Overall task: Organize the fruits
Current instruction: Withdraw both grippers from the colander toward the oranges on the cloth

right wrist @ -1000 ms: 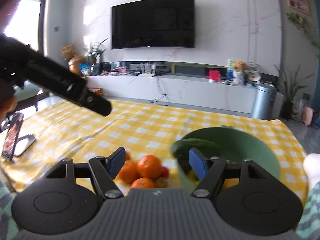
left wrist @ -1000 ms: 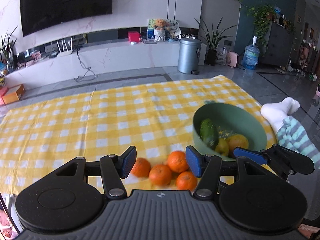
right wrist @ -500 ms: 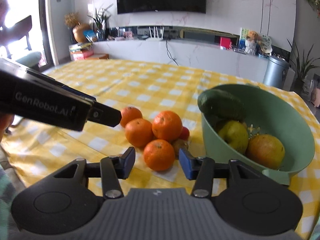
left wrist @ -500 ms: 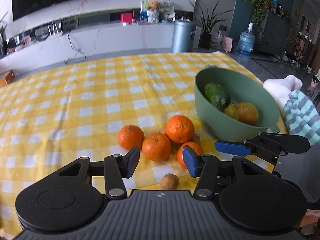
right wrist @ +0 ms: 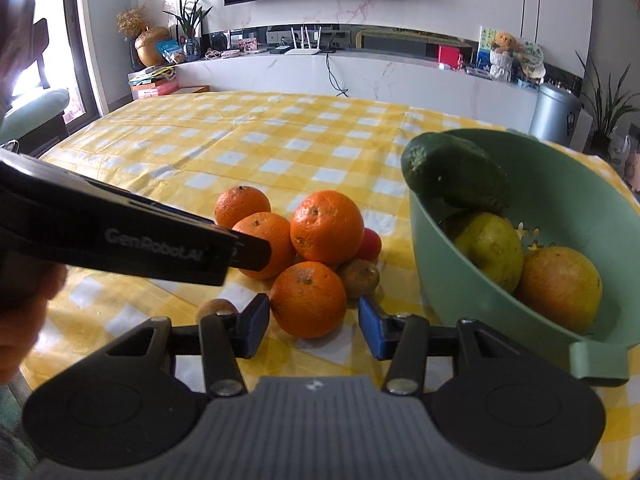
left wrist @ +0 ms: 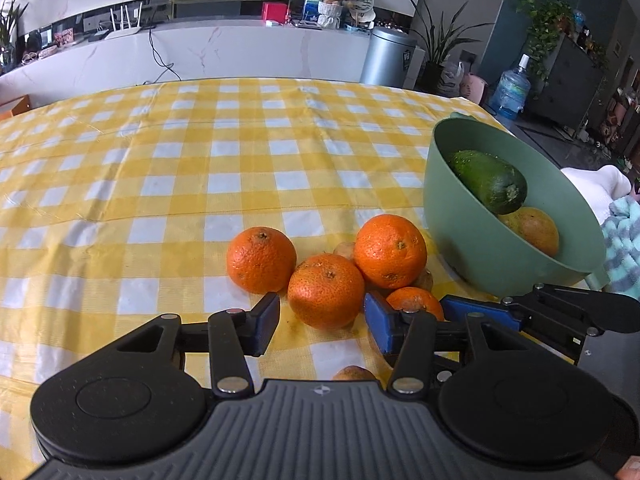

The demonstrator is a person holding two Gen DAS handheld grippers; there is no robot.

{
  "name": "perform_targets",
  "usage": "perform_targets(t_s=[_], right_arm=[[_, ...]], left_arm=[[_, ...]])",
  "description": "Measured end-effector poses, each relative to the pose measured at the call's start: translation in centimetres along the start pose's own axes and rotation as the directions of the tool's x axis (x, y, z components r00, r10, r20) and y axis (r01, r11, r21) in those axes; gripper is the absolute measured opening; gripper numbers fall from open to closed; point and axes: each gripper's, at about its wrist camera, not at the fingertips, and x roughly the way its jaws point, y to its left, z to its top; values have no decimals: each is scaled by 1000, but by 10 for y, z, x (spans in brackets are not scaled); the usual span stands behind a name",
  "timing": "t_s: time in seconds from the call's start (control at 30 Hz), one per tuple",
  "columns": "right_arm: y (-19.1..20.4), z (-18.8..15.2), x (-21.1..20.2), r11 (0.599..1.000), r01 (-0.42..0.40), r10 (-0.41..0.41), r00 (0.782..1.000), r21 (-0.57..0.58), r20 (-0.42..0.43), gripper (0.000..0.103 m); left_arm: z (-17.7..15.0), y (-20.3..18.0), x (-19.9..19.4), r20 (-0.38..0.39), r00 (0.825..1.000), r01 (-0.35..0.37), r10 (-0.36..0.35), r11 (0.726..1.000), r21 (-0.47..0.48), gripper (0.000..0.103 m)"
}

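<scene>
Several oranges lie in a cluster on the yellow checked cloth (left wrist: 160,184). My left gripper (left wrist: 322,328) is open, its pads on either side of the middle orange (left wrist: 325,290). My right gripper (right wrist: 312,326) is open around the nearest orange (right wrist: 308,299). A green bowl (right wrist: 440,272) at the right holds a dark green avocado (right wrist: 456,172), a yellow-green fruit (right wrist: 490,250) and an orange-yellow fruit (right wrist: 558,288). The bowl also shows in the left wrist view (left wrist: 476,240). Small brown fruits (right wrist: 359,278) and a red one (right wrist: 370,244) sit among the oranges.
The left gripper's body (right wrist: 120,232) crosses the right wrist view from the left. The right gripper's finger (left wrist: 480,314) shows in the left wrist view. A white sock and striped trouser leg (left wrist: 620,216) lie beyond the bowl. A small brown fruit (left wrist: 352,374) lies by the table's front edge.
Both grippers have come down and forward to the orange cluster. Their open jaws now sit around oranges that were farther ahead before.
</scene>
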Motion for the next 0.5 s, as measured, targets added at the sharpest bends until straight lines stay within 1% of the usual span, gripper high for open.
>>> perform_targets(t_s=[0.23, 0.4, 0.5], right_arm=[[3, 1, 4, 1000, -5, 5, 1000, -5, -8, 46], [-2, 2, 7, 1000, -12, 13, 1000, 24, -26, 46], [-2, 2, 8, 1000, -12, 12, 999, 21, -30, 42]], left_arm=[[3, 0, 10, -15, 1000, 8, -8, 1000, -7, 58], [4, -2, 16, -29, 1000, -3, 3, 1000, -20, 58], [5, -4, 15, -30, 1000, 1, -2, 1000, -23, 53]])
